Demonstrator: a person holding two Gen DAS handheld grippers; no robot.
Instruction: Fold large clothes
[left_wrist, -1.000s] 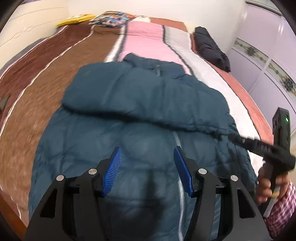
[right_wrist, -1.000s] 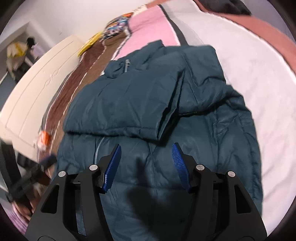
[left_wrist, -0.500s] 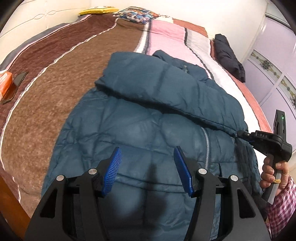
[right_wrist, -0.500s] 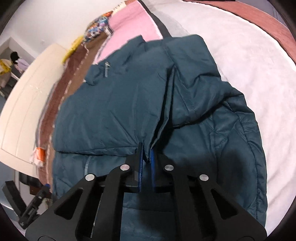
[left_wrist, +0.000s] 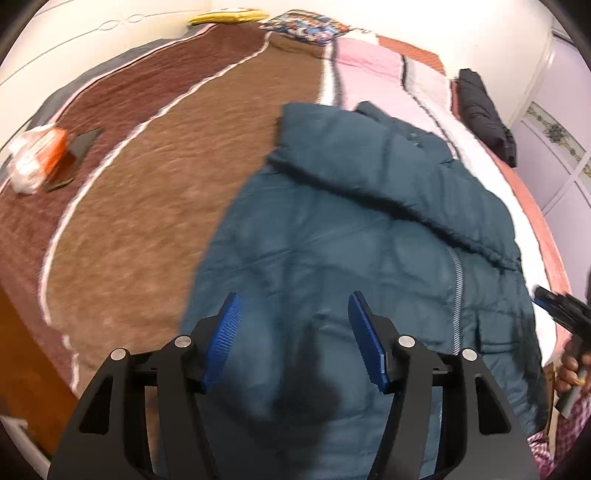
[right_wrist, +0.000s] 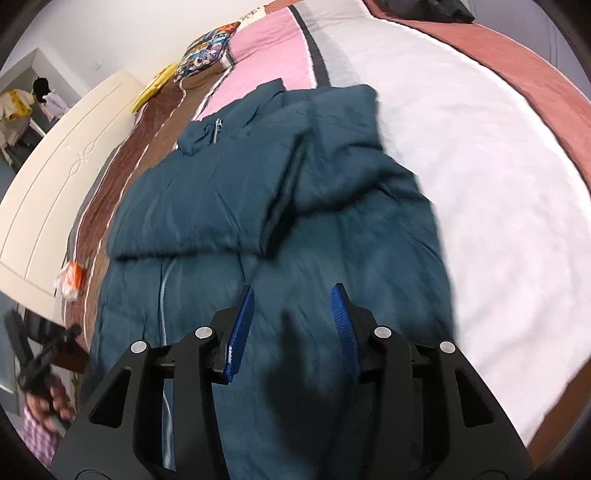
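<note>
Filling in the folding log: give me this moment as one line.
stage: sleeves folded across teal puffer jacket | left claw: opening, empty | right claw: opening, empty | surface: striped bedspread

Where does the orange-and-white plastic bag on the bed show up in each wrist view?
Left wrist view: the orange-and-white bag lies at the far left edge, on the dark brown stripe, beside a flat dark object.
Right wrist view: it sits small at the left, on the brown stripes left of the jacket.
Shared landmark: the teal puffer jacket, sleeves folded across its chest, fills the middle of both views.
</note>
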